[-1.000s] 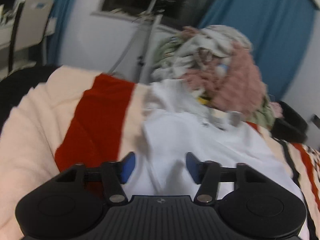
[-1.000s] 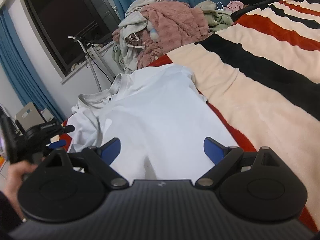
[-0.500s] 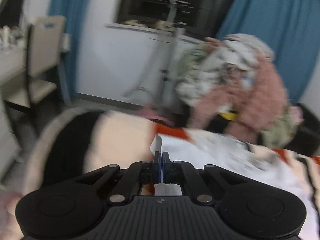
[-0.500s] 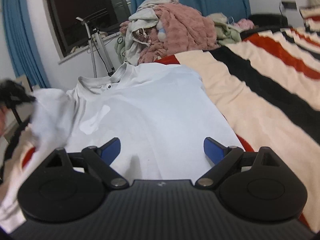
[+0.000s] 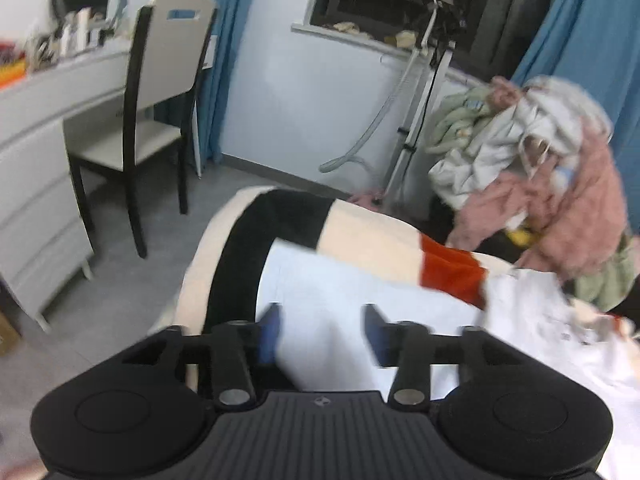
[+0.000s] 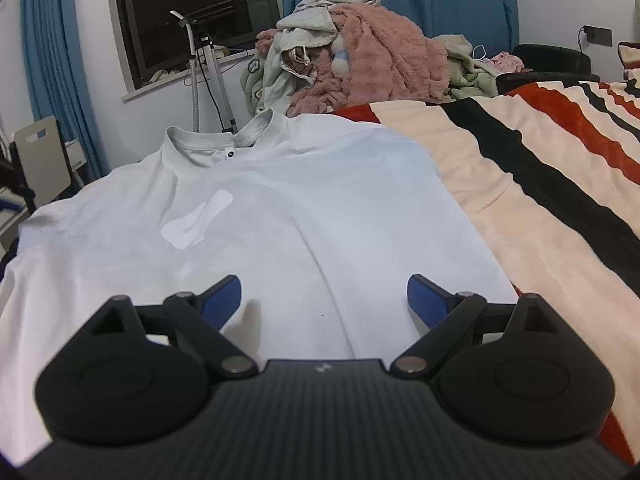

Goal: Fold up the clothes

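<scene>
White shirt [image 6: 280, 216] lies flat, collar far, on fuzzy striped blanket [image 6: 540, 184], its sleeve reaching the blanket's left edge; left gripper [image 5: 322, 332] opening over smooth sleeve cloth, unpinched; right gripper [image 6: 324, 298] wide, empty.

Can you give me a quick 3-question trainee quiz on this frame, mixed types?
1. True or false: the white shirt lies collar-up, spread flat on the striped blanket.
2. What sits just beyond the shirt's collar?
A. a heap of clothes
B. a laundry basket
C. a pillow
3. In the left wrist view, what part of the shirt lies between the jaws of the left gripper?

Key
1. True.
2. A.
3. A sleeve, stretched out over the blanket's edge; the jaws are opening and do not press on it. The right gripper is open above the shirt.
</scene>
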The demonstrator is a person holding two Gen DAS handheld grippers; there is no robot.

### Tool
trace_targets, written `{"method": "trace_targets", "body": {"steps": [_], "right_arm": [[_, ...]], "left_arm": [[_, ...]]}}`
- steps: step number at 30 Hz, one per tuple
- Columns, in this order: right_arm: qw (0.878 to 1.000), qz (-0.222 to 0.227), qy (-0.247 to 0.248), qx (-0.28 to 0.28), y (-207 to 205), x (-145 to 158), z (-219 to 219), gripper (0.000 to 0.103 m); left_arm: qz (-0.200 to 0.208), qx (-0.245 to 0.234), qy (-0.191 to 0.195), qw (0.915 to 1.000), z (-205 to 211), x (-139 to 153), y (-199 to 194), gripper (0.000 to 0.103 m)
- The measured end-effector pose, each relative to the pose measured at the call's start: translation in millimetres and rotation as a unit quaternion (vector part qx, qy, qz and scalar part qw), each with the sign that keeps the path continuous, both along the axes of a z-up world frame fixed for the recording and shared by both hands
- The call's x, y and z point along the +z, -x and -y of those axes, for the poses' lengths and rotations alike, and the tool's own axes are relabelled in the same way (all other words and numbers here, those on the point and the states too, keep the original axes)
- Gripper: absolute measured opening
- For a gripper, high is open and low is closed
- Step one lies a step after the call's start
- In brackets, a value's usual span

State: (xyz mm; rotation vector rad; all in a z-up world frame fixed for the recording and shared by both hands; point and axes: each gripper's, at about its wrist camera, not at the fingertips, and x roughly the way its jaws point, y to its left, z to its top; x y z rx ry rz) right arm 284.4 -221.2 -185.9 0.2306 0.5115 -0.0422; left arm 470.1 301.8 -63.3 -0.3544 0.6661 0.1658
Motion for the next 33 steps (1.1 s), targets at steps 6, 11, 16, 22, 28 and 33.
{"method": "trace_targets", "body": {"steps": [6,11,16,22,28,33], "right_arm": [[1.000,0.006,-0.014,0.000,7.4,5.3,3.1,0.091],[1.000,0.008,-0.021,0.006,13.6,9.1,3.7,0.091],[1.000,0.009,-0.025,0.006,16.1,9.6,5.0,0.091],[1.000,0.002,-0.028,0.006,8.5,4.3,4.0,0.091],[0.999,-0.003,-0.031,0.011,5.6,3.0,0.5,0.091],[0.999,-0.001,-0.029,0.015,9.2,5.1,-1.7,0.091]], "left_arm": [[-0.014,-0.019,0.208,0.9778,-4.6,-40.6,115.5,0.065],[-0.054,0.013,0.294,0.9542,5.6,-90.2,126.0,0.065],[-0.003,0.048,0.323,0.9450,9.6,-100.0,124.6,0.078],[0.030,0.078,0.330,0.9404,0.8,-91.8,143.1,0.049],[0.039,0.021,0.319,0.9467,13.1,-72.4,153.9,0.044],[0.010,0.015,0.303,0.9528,48.0,-78.8,100.9,0.045]]}}
